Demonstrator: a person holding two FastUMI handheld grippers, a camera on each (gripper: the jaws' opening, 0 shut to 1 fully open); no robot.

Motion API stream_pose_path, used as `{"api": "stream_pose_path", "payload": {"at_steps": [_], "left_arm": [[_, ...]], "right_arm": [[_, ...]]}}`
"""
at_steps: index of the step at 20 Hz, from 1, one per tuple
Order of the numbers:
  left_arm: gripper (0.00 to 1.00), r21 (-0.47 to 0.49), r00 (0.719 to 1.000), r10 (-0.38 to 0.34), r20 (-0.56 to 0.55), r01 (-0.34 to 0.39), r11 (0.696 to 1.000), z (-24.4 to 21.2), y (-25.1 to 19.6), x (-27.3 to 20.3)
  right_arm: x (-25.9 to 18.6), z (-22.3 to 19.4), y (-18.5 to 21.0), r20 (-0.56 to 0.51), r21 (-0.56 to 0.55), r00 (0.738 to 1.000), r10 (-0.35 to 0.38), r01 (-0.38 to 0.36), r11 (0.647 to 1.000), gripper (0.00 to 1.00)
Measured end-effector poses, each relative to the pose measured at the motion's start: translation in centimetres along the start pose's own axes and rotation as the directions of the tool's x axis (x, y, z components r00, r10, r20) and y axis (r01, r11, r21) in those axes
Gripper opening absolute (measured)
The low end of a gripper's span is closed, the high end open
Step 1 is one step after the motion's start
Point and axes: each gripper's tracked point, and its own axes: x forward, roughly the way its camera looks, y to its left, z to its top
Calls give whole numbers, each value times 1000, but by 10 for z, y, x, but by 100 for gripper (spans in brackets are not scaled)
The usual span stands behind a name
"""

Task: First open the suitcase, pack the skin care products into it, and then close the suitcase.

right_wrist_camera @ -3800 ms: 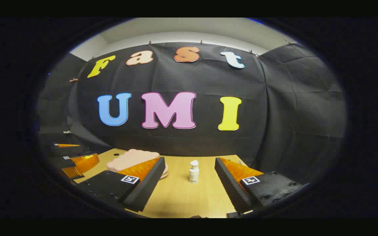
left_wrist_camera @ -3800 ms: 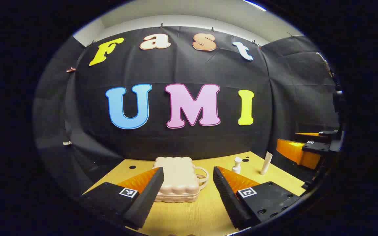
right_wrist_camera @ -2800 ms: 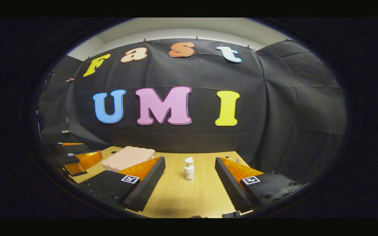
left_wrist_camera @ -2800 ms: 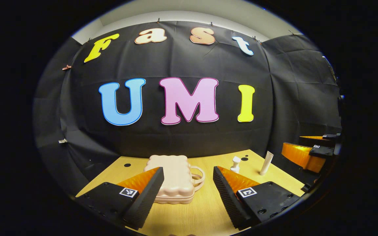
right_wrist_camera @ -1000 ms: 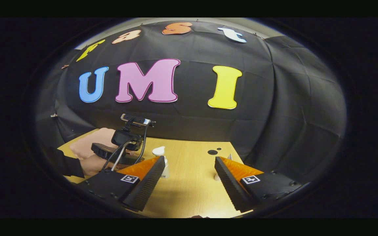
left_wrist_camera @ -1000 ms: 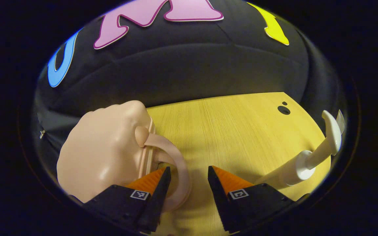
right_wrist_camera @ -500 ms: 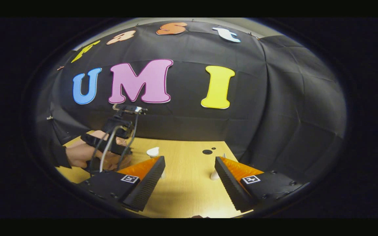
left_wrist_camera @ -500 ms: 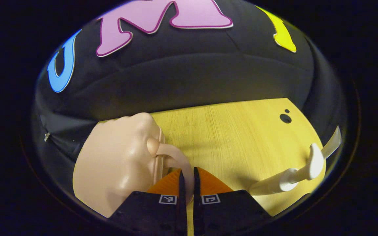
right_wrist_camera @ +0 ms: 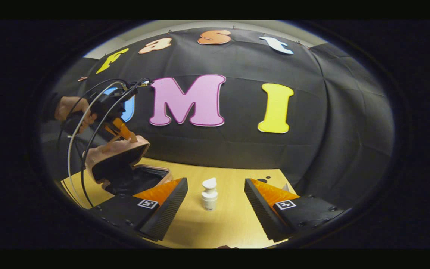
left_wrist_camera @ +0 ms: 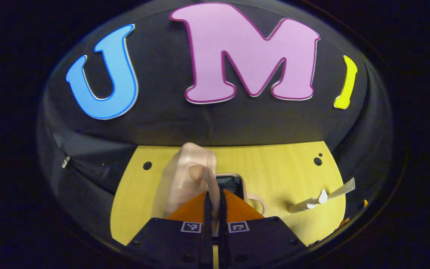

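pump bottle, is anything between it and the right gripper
Nothing visible. The pump bottle stands upright on bare table straight ahead of the open right gripper. The suitcase, its lid raised by the left gripper, lies off to the side.

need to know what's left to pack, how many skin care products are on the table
2: a pump bottle standing between the right gripper's fingers, and a tube just behind it. More may be hidden.

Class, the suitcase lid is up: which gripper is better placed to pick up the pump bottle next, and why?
Right. The right gripper is open with the pump bottle standing between its jaws, while the left gripper is shut on the lid handle, holding the suitcase open.
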Motion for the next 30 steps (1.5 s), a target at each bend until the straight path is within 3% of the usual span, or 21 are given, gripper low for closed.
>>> {"api": "stream_pose_path", "payload": {"at_steps": [2, 6, 9, 11, 17, 20, 22, 25, 26, 27, 30], "left_arm": [[11, 10, 995, 101, 1, -101, 995, 10, 78, 0], [10, 5, 979, 204, -3, -204, 979, -7, 179, 23], [10, 21, 959, 282, 0, -282, 959, -35, 262, 71], [10, 34, 946, 325, -14, -324, 945, -81, 312, 123], [11, 29, 951, 289, -109, -288, 957, -187, 346, 220], [11, 7, 953, 279, -113, -281, 960, -197, 352, 236], [14, 32, 940, 323, -107, -321, 946, -201, 361, 229], [35, 62, 938, 345, -25, -343, 937, -178, 363, 210], [51, 50, 945, 328, 13, -328, 943, -166, 357, 203], [99, 44, 944, 327, 48, -329, 943, -152, 348, 182], [98, -20, 918, 339, 208, -343, 939, -109, 326, 136]], "right_arm": [[3, 0, 9, 0, 0, 1000, 21, -21, 1000, 97], [9, -4, 13, -33, 10, 999, 16, -16, 1000, 97], [13, -2, 7, -45, 5, 999, -25, 26, 1000, 97], [16, -8, -2, -71, -11, 995, -69, 69, 998, 97], [9, -32, -5, -133, 67, 983, -127, 137, 988, 98], [9, -46, -1, -148, 36, 980, -136, 143, 989, 98], [9, -54, 2, -165, 70, 977, -137, 150, 986, 97], [9, -53, 2, -159, 81, 976, -150, 165, 983, 97], [8, -50, 0, -151, 78, 976, -155, 168, 983, 97], [9, -48, -3, -144, 75, 977, -160, 172, 982, 97], [7, -37, -13, -124, 78, 978, -168, 179, 981, 97]]}}
